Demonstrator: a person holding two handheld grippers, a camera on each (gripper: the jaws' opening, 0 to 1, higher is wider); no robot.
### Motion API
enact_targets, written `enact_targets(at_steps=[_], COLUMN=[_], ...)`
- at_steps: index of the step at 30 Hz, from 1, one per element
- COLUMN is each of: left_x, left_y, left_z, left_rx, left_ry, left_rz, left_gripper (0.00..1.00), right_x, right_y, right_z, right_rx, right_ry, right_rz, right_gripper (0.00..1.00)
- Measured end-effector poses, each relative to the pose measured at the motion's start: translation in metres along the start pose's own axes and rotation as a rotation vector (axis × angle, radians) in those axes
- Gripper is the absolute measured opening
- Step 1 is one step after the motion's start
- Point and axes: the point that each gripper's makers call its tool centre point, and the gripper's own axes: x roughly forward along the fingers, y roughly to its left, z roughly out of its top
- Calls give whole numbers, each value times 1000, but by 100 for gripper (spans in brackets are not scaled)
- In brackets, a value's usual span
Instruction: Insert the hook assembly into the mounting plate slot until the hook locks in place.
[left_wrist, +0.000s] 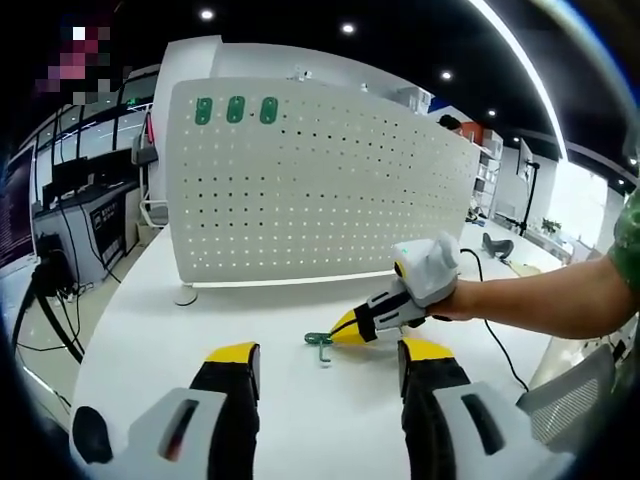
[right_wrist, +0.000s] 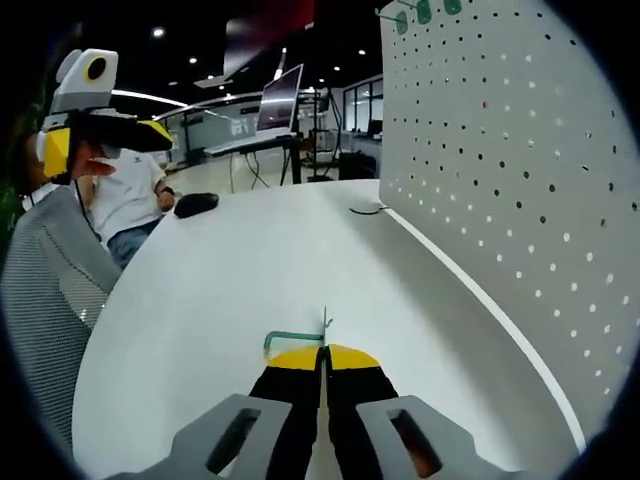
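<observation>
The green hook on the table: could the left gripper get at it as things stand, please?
Probably not freely. The left gripper is open, with bare table ahead, but the right gripper is already at the green hook, its jaws shut there.

The pegboard (left_wrist: 320, 185) ahead of the left gripper (left_wrist: 330, 375) is white, dotted with rows of small holes, three green hooks (left_wrist: 235, 110) on it. A green hook (right_wrist: 292, 338) lies at the right gripper (right_wrist: 323, 357)'s yellow-tipped black jaws, on a white table (right_wrist: 250, 270).
</observation>
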Motion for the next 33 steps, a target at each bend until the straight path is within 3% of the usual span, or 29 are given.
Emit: enact_targets(at_steps=[15, 33], left_x=[2, -1], left_y=[0, -4], left_z=[1, 18], left_rx=[24, 119], left_ry=[-4, -66], left_rz=[-14, -50], left_gripper=[53, 52], right_x=[-6, -34], right_y=[-4, 5], right_z=[8, 54], right_rx=[109, 134], right_ry=[-13, -65], right_rz=[10, 8], right_gripper=[0, 0])
